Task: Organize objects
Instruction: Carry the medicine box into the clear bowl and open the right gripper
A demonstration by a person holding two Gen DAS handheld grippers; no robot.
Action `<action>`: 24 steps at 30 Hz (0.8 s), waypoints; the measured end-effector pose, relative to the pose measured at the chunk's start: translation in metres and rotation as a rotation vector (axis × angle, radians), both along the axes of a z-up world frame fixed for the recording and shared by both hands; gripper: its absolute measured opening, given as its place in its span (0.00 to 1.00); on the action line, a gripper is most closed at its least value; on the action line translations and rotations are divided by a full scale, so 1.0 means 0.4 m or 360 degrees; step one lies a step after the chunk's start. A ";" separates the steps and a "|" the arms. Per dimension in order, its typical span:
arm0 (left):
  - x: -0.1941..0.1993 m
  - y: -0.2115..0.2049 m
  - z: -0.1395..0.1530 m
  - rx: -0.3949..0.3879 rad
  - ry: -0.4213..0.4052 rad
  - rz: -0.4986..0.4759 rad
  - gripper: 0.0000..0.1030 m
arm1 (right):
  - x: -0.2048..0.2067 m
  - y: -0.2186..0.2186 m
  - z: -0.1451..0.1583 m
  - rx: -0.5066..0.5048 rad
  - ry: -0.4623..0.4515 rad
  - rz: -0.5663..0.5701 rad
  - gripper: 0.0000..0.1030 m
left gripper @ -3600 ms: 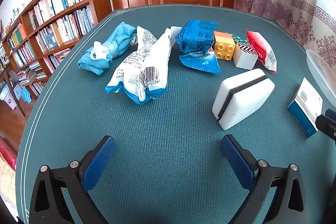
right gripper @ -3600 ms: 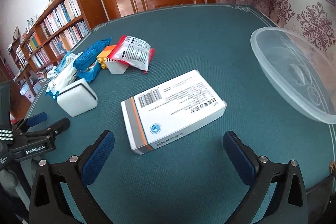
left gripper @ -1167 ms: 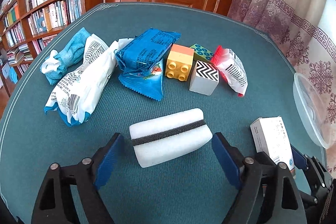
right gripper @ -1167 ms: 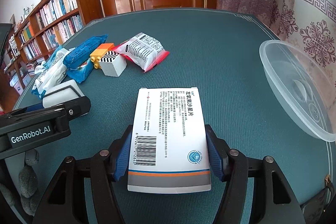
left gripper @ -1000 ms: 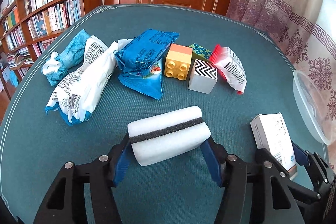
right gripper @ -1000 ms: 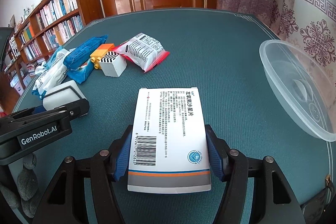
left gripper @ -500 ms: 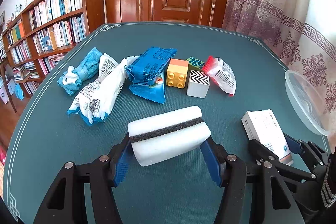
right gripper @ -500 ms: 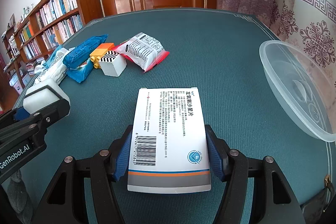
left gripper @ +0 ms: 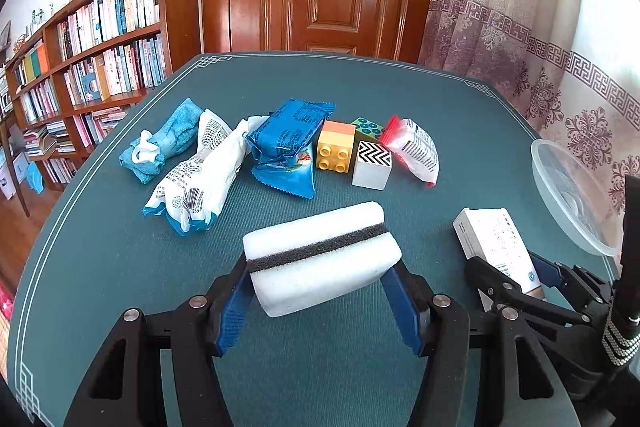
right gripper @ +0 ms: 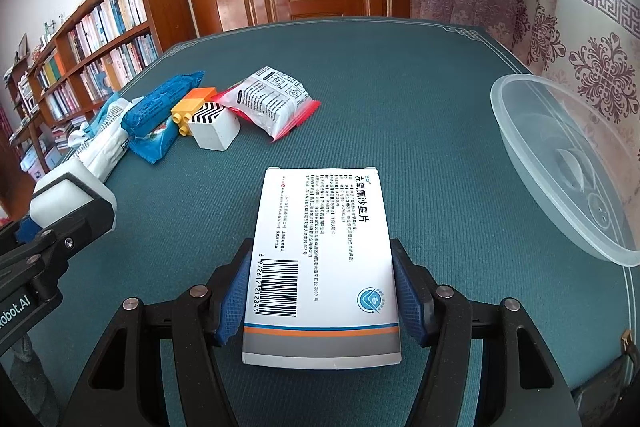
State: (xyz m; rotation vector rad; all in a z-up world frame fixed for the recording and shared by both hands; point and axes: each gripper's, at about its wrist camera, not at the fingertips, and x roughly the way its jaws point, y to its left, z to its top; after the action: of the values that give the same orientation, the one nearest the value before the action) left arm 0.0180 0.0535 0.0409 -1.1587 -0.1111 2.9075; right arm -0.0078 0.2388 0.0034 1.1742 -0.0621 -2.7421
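Both grippers, wide open and empty in the earliest frames, are now closed on objects: the left gripper [left gripper: 320, 291] clamps the white sponge with a black foam stripe [left gripper: 322, 253], and the right gripper [right gripper: 318, 293] clamps the white rectangular medicine box [right gripper: 324, 259]. The sponge, lying on the green tabletop [left gripper: 120, 251] at first, is now lifted clear of it at lower centre of the left view.

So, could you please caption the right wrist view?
Right tool grips a medicine box beside a clear plastic bowl.

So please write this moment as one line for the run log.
left tongs: shut on sponge | right tongs: shut on medicine box | clear bowl: empty | snack packets and blocks: on table
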 end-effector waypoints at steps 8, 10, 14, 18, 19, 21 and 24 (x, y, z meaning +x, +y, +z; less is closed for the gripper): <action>0.007 0.000 0.009 0.0005 0.0010 -0.0008 0.63 | 0.035 0.001 0.036 -0.0065 0.0044 0.0027 0.62; 0.005 0.002 0.010 0.0006 0.0008 -0.0015 0.63 | 0.042 0.005 0.053 -0.0051 0.0057 0.0017 0.62; 0.005 0.012 0.016 0.0006 0.0011 -0.0037 0.63 | 0.049 0.034 0.074 -0.0048 0.0048 0.0008 0.62; 0.001 0.030 0.023 0.0003 0.0015 -0.0072 0.63 | 0.059 0.081 0.091 -0.0029 0.0049 -0.0019 0.62; -0.001 0.037 0.026 0.0004 0.0015 -0.0086 0.63 | 0.063 0.095 0.096 -0.0025 0.0052 -0.0023 0.62; -0.007 0.054 0.031 0.0003 0.0013 -0.0113 0.63 | 0.068 0.124 0.107 -0.0012 0.0060 -0.0035 0.62; -0.017 0.083 0.038 -0.0007 0.0015 -0.0161 0.63 | 0.071 0.173 0.130 0.0029 0.0093 -0.0081 0.62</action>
State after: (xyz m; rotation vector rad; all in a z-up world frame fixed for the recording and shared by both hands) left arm 0.0111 0.0866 0.0563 -1.1169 -0.0440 2.8260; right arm 0.0204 0.3078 0.0554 1.1109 -0.0613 -2.8254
